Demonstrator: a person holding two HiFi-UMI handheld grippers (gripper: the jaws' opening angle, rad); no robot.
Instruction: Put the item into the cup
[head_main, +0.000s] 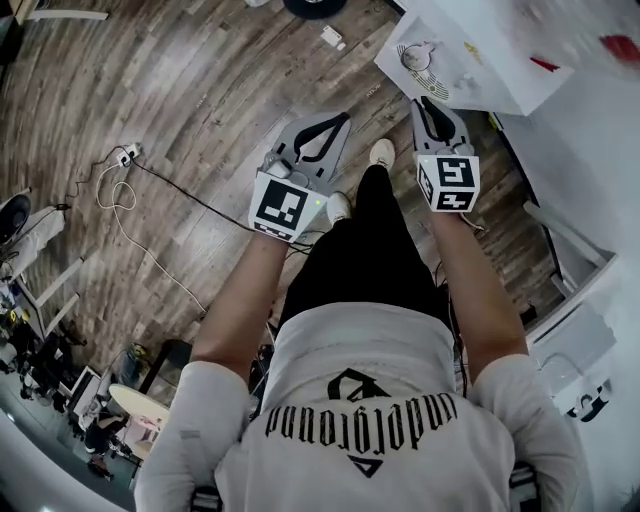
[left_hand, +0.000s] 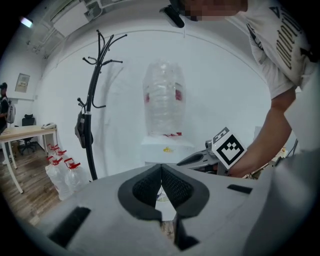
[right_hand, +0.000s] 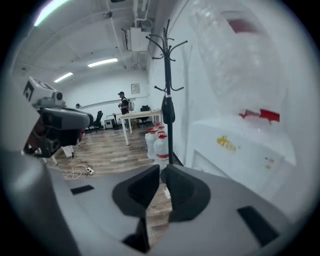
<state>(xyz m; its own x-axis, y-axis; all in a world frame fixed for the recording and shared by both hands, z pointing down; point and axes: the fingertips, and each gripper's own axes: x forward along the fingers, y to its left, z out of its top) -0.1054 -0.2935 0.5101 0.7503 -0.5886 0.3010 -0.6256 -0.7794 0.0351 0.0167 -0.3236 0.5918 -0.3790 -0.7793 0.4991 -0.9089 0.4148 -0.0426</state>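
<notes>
Standing on wooden floor (head_main: 200, 90), facing water dispenser (left_hand: 167, 147) with upturned bottle (left_hand: 162, 100) on top. No sign of item or cup in any view, so cannot place either. Judged: task not yet under way, or at its very start, with nothing to grasp from here.

To do this step well:
- Find cup and item first, turning head and both tools toward wherever they stand.
- Keep tools clear of the dispenser, close ahead and to the right, and of coat stand (left_hand: 92, 100) to its left.
- Mind cable (head_main: 125, 155) trailing across the floor to the left when stepping away.
- Spread the pads of the working tool wide before reaching in, then close only once the item sits squarely between them.

Holding left tool (left_hand: 161, 172) closed, pad tips touching, nothing between them; only background seen through the notch lower down. Holding right tool (right_hand: 161, 175) almost closed, a thin slit left between the pads, nothing in it, touching nothing. Carrying both in the air side by side, near each other but apart, pointing forward.
</notes>
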